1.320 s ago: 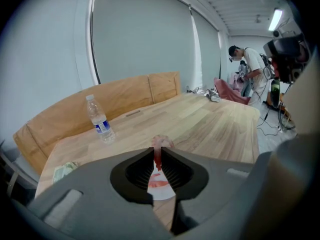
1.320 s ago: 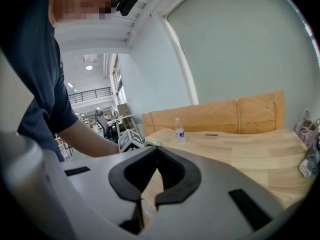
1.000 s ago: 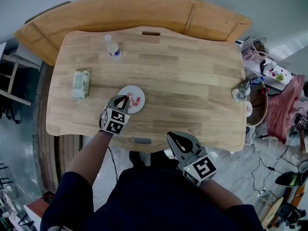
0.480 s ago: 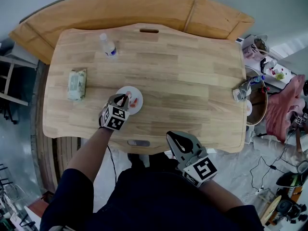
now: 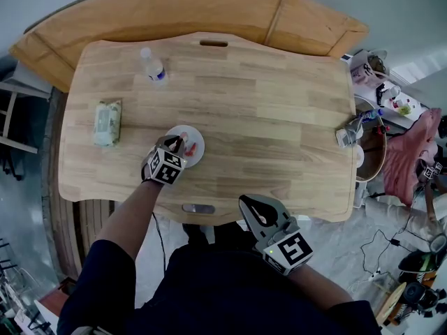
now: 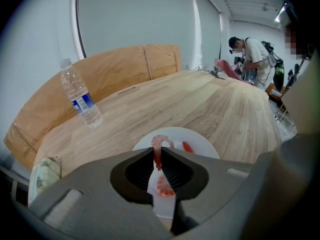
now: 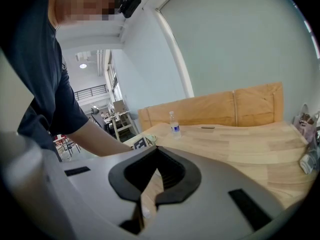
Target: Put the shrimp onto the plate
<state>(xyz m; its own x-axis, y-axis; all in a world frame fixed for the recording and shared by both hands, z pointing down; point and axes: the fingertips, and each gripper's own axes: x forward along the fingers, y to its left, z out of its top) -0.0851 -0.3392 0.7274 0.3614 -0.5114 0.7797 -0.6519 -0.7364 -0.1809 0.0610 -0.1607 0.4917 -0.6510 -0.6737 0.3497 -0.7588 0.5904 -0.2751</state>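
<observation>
Though the bottle (image 6: 80,100) label is unreadable | left gripper (image 6: 157,152) pinches shrimp (image 6: 161,142) over plate (image 6: 202,144) | right gripper (image 5: 254,206) closed, empty

Soft, bright light fills the room. A ceiling lamp (image 7: 82,65) glows far beyond the right tongs (image 7: 157,149). Shadows near the left tongs (image 6: 158,151) are faint. Both tongs views bend at the edges and have black corners. The tong bodies up close look blurry. The shrimp (image 6: 161,137) at the left tips looks sharp.
</observation>
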